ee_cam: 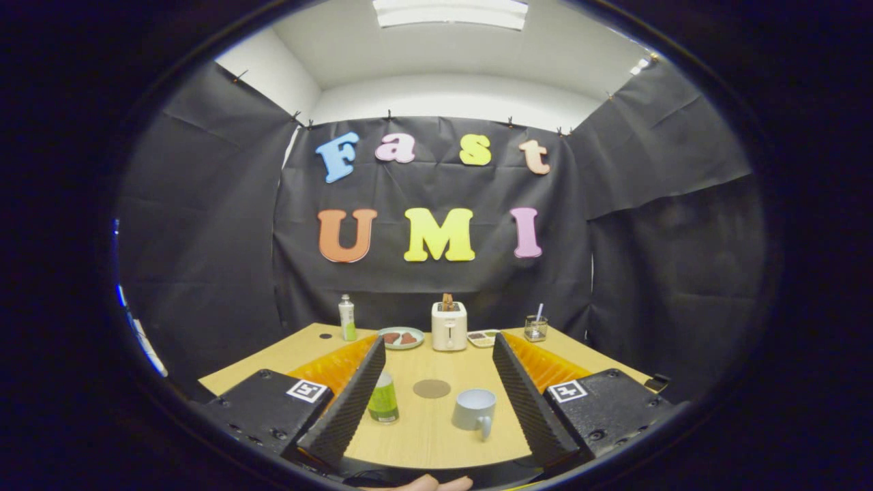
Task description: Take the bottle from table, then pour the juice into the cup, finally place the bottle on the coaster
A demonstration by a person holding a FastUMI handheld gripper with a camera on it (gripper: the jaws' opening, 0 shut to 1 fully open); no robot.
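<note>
Gripper view: tongs spread wide and empty above a wooden bench, the juice bottle not yet taken.

Standing upright, its long axis vertical, the green-labelled bottle sits at about 10 o'clock from the midpoint of the tongs, close against the inner face of the left finger. A grey mug stands at 2 o'clock nearer the right finger, the round coaster just beyond, between them. A toaster stands far off at 12 o'clock.

The bottle, green-labelled, stands upright left of the grey cup, partly hidden. The cup sits upright, handle toward the camera. The round coaster, seemingly brown, lies flat just behind it.
</note>
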